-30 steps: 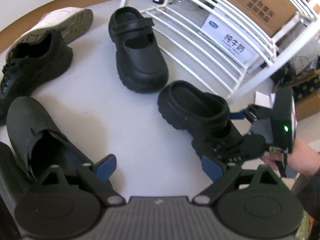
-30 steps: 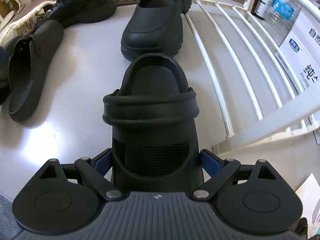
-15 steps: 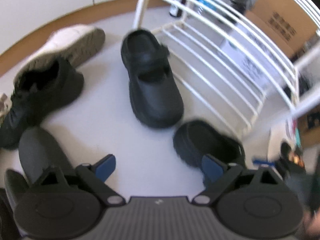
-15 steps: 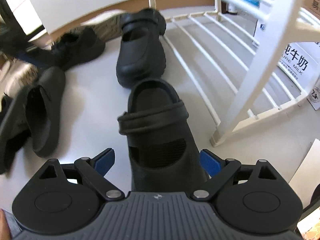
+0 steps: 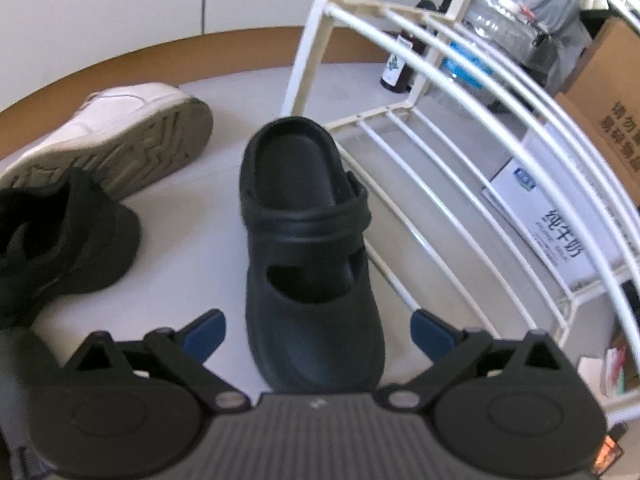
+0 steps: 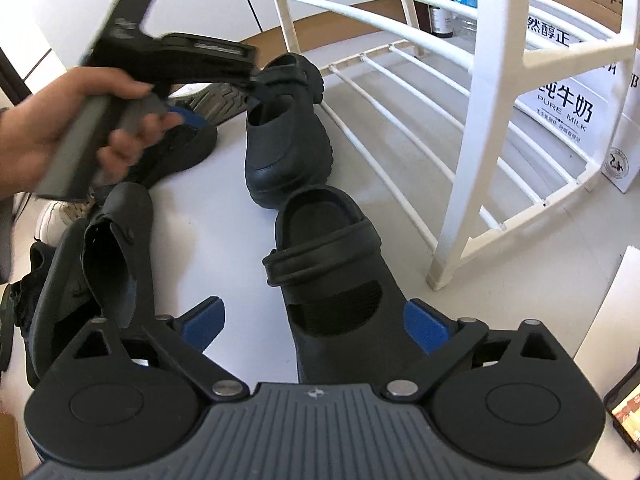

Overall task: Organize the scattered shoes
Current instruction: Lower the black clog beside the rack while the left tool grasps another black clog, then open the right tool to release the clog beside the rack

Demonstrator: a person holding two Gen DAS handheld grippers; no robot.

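Observation:
A black clog (image 5: 308, 240) lies on the pale floor with its toe between the fingers of my left gripper (image 5: 318, 336), which is open and not touching it. The right wrist view shows that same clog (image 6: 288, 148) farther off, with a hand holding my left gripper (image 6: 224, 100) above its strap. The matching clog (image 6: 332, 280) lies nearer, toe toward me, between the spread fingers of my open right gripper (image 6: 314, 326); there is a gap on the left side, and the right pad (image 6: 424, 330) sits close against it. The white shoe rack (image 6: 472, 140) stands just to the right.
A white sneaker (image 5: 120, 136) lies on its side beside a black sneaker (image 5: 60, 240). Black slip-ons (image 6: 116, 248) lie at the left. Behind the rack (image 5: 440, 160) are a milk carton box (image 6: 560, 108), bottles (image 6: 440, 20) and a cardboard box (image 5: 612, 120).
My left gripper has swung from the near clog to the far clog, which now lies between its fingers. My right gripper has risen and drawn back; the near clog no longer fills its fingers.

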